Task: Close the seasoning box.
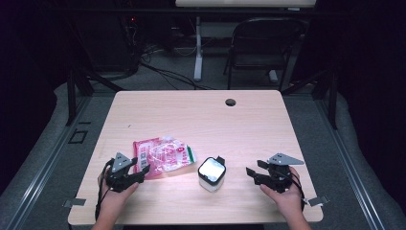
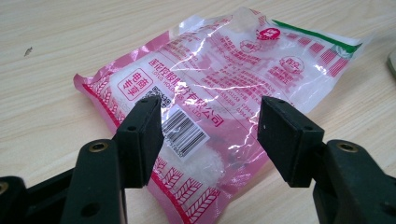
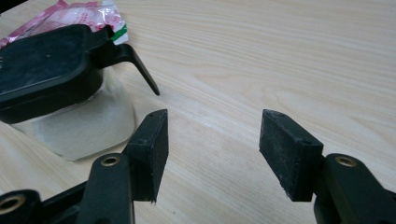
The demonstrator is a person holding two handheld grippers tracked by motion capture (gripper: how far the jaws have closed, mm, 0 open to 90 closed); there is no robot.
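The pink and clear plastic food packet (image 1: 164, 155), printed with red characters and a barcode, lies flat on the light wooden tabletop (image 1: 249, 124), left of centre near the front edge. The left tool (image 1: 140, 168) sits at the packet's near corner, jaws spread apart and nothing between them; the left gripper view has the packet (image 2: 219, 98) just ahead of and below the parted jaws. A small clear square container with a black hinged lid (image 1: 211, 174) stands just right of the packet. The right tool (image 1: 253, 172) rests near the container's right side, jaws likewise apart and empty, over bare wood.
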